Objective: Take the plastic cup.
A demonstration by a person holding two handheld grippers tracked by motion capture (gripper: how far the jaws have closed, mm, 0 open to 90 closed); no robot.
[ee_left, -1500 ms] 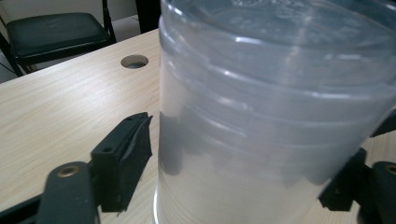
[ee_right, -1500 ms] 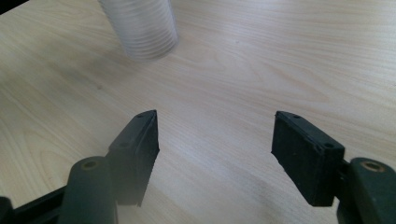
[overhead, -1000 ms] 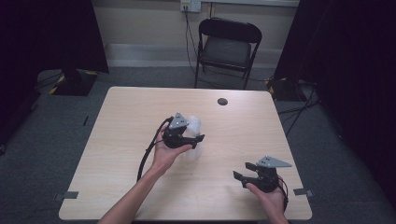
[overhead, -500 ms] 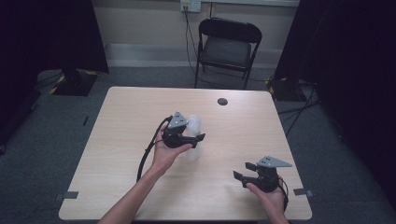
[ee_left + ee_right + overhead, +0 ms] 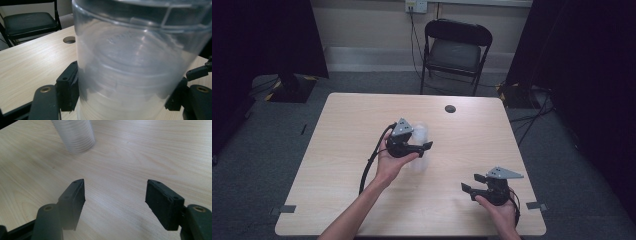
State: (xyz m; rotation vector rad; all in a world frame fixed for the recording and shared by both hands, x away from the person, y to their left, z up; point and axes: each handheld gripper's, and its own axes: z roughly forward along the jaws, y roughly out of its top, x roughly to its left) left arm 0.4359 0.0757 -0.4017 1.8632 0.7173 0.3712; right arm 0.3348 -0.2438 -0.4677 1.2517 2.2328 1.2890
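A light wooden rectangular table (image 5: 342, 150) is bearing a clear ribbed plastic tumbler (image 5: 420, 145) near its middle. The left gripper (image 5: 125, 92) is pinching that tumbler between its black jaws. The right gripper (image 5: 115, 200) is hovering spread wide near the table's front right corner.

Dim high view with dark edges, brighter gripper views, glare and blur on clear container (image 5: 130, 62)
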